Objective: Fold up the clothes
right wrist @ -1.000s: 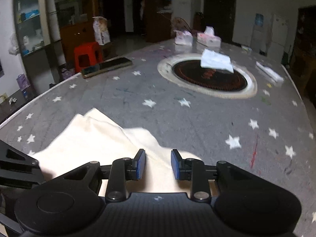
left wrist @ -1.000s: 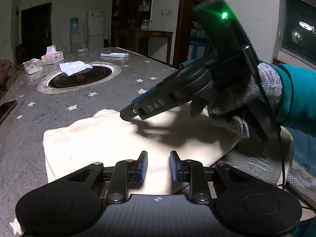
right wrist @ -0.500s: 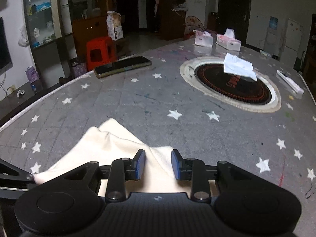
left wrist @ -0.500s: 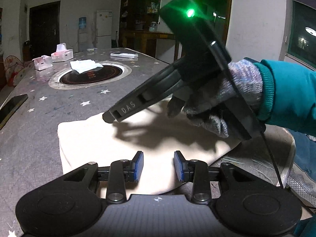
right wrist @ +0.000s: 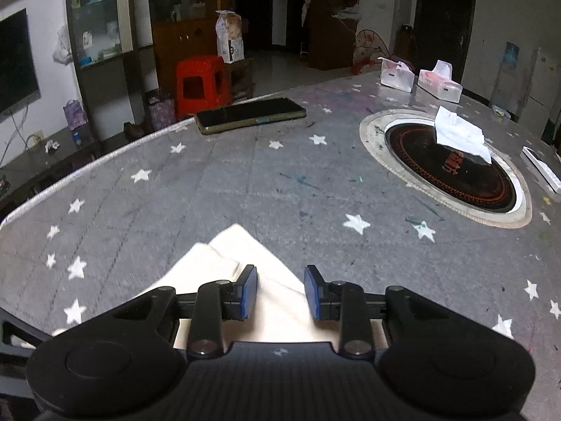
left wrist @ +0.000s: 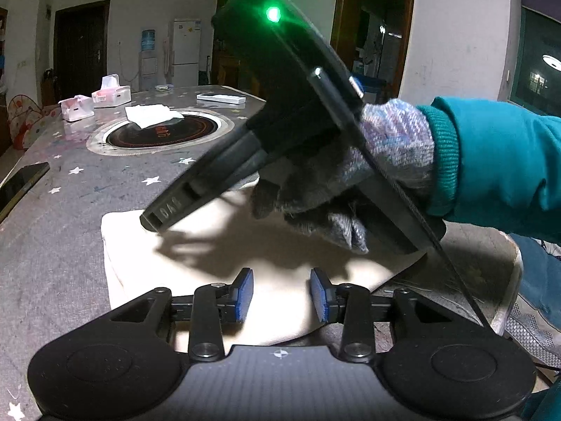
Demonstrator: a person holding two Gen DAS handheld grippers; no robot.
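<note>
Cream garment (left wrist: 217, 263) lies folded flat on my grey bench (left wrist: 52, 245), near edge. Both my left gripper (left wrist: 280, 294) and right gripper (right wrist: 279, 291) hover over it, fingers spread, gripping nothing. Risk I judge: a low fingertip snagging and dragging a layer askew.

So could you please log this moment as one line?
task: fold clothes | cloth: folded, flat on table | left gripper: open, over cloth | right gripper: open, over cloth corner

The right tool (left wrist: 157, 215) bears raised letters reading "DAS".
</note>
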